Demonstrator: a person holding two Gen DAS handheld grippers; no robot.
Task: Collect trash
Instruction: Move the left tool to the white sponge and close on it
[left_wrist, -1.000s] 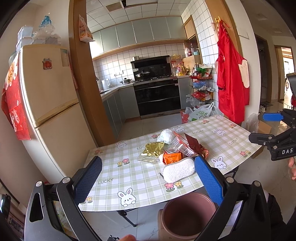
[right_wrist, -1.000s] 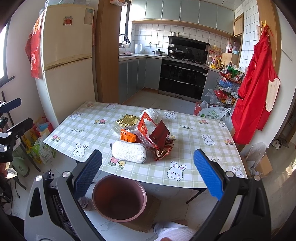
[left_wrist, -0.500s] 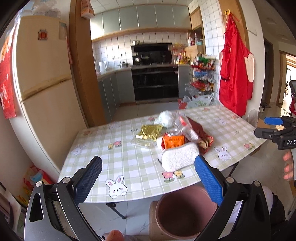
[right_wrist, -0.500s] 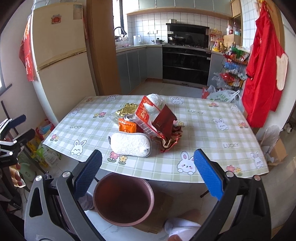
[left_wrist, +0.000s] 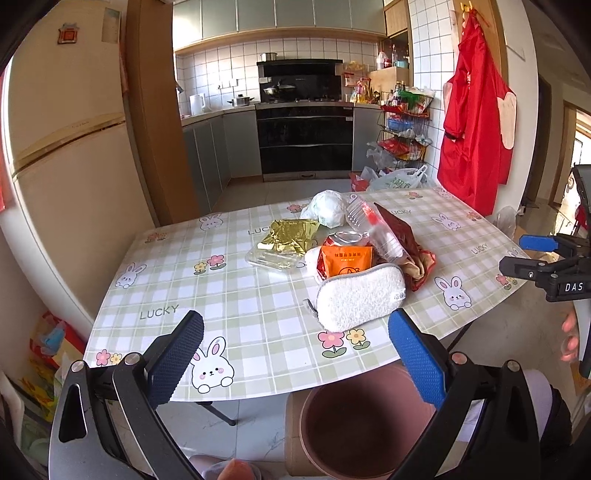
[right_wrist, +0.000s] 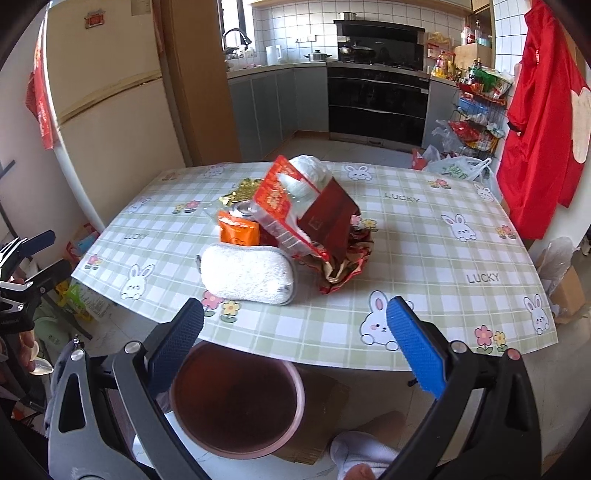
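Both grippers, left gripper (left_wrist: 291, 354) and right gripper (right_wrist: 295, 339), gape empty; table hides bin (right_wrist: 236, 398) partly.

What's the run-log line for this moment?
phase: approach | left gripper: open, empty | right gripper: open, empty | trash pile: on table, untouched | bin: below near table edge
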